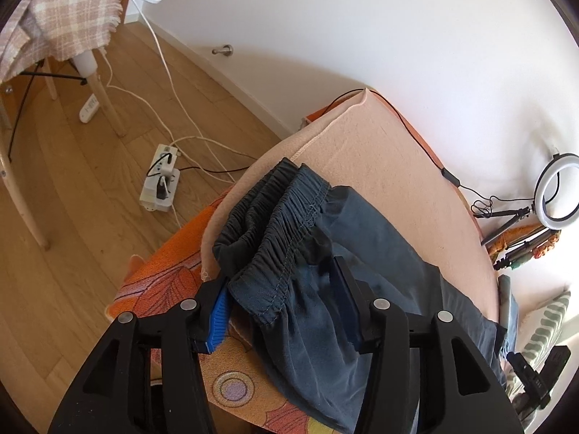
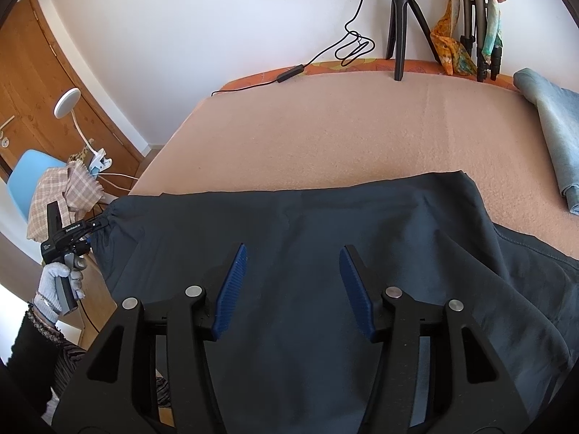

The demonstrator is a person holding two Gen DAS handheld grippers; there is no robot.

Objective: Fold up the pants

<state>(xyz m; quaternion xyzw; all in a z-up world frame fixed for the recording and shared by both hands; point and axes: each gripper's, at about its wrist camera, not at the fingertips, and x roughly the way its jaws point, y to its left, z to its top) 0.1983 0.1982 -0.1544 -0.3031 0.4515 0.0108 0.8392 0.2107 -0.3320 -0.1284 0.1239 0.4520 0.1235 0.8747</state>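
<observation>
Dark blue-grey pants (image 2: 325, 253) lie across a peach blanket on the bed (image 2: 343, 126). In the left wrist view their gathered elastic waistband (image 1: 286, 213) sits bunched at the bed's corner. My left gripper (image 1: 278, 282) is open, its blue pads on either side of the waistband edge, cloth between the jaws. It also shows from outside in the right wrist view (image 2: 96, 224), at the waistband end. My right gripper (image 2: 293, 256) is open and hovers over the middle of the pants, holding nothing.
A folded light-blue garment (image 2: 553, 126) lies at the bed's right. A tripod (image 2: 401, 18) and ring light (image 1: 557, 191) stand by the wall. A power strip (image 1: 161, 181) with cables lies on the wood floor; a chair with a plaid cloth (image 1: 65, 18) stands at the left.
</observation>
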